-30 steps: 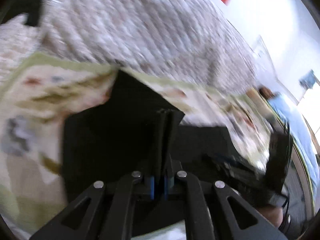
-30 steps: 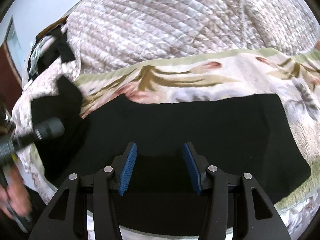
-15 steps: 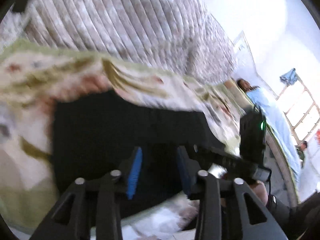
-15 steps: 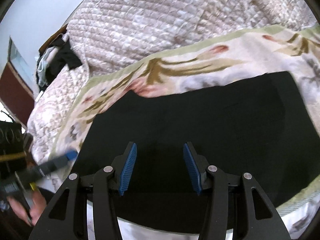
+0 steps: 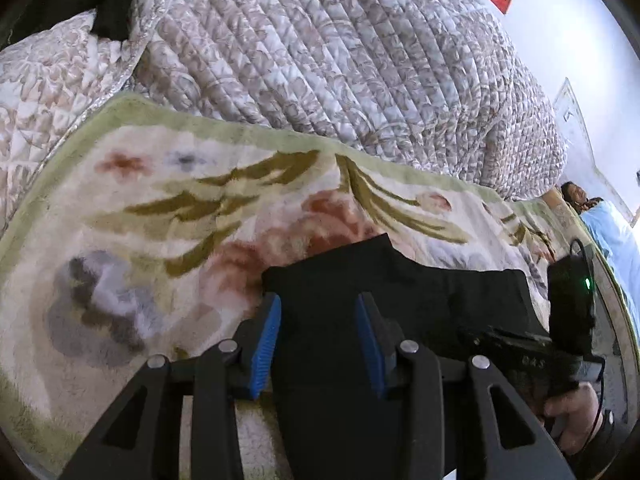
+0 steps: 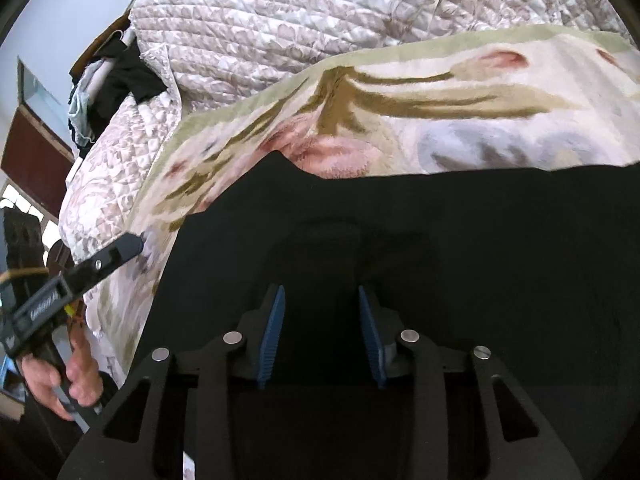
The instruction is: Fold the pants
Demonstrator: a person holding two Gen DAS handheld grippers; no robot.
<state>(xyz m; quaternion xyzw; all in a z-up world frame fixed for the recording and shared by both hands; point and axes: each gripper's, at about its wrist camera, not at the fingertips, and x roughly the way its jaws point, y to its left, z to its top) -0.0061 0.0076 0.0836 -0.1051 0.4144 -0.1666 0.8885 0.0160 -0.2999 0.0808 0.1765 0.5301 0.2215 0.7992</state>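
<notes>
1. A bed is filling the room, with a puffy quilted comforter (image 5: 340, 60) piled at the back and a fuzzy flowered blanket (image 5: 140, 208) lying flat in front of it.
2. The black pants (image 6: 460, 240) are lying flat on the flowered blanket, near the front edge of the bed. Their long side is running left to right across the bed.
3. On the left, the left gripper (image 5: 318, 332) is pointing down at the left end of the pants. Its blue pads (image 5: 266, 344) are standing partly apart and are holding nothing. The left edge of the cloth is lying just under the gap.
4. On the right, the right gripper (image 6: 320, 328) is pointing down over the middle of the black cloth. Its jaws are closing, but they are still partly apart, and I cannot see any cloth pinched between them.
5. Each gripper is sitting over its own part of the pants, so the left one looks better placed for the left end.
6. A person's hand (image 6: 60, 376) is gripping the left tool's handle.
</notes>
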